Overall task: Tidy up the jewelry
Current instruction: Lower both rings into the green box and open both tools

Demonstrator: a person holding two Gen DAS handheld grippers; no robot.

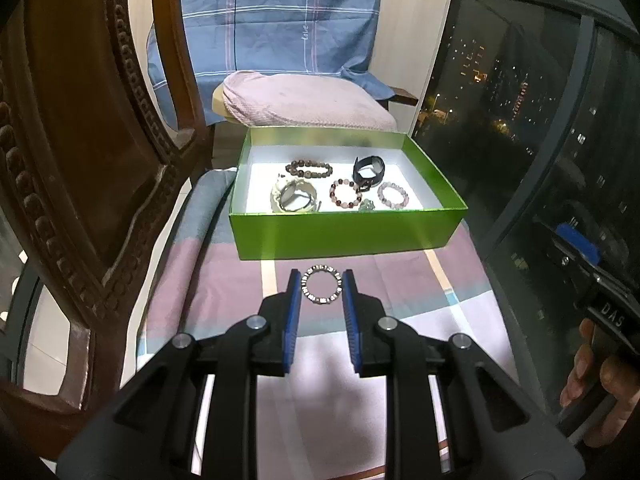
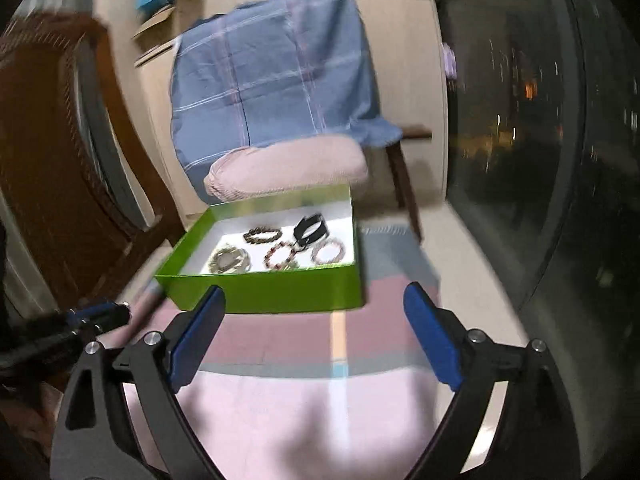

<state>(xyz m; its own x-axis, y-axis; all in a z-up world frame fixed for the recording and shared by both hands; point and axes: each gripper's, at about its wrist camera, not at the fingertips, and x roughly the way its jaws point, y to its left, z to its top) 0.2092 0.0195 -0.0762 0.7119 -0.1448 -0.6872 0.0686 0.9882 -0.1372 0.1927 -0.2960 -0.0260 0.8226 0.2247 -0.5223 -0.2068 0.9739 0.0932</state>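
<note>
A silver link bracelet [image 1: 323,285] stands between the blue pads of my left gripper [image 1: 321,276], which is shut on its two sides just in front of the green box [image 1: 348,236]. In the box lie a dark bead bracelet [image 1: 309,169], a black band [image 1: 369,172], two pink bead bracelets [image 1: 346,194], a cream bangle [image 1: 294,198] and a small green piece [image 1: 366,206]. My right gripper [image 2: 315,292] is open wide with nothing between its fingers, short of the green box [image 2: 272,294]. The left gripper [image 2: 100,314] shows blurred at the left edge of the right wrist view.
The box sits on a pink and grey striped cloth [image 1: 360,360]. Behind it is a chair with a pink cushion [image 1: 308,100] and a blue checked cloth [image 1: 280,16]. A carved wooden frame [image 1: 80,140] stands left, a dark window [image 1: 540,120] right. A hand [image 1: 592,384] holds the right gripper.
</note>
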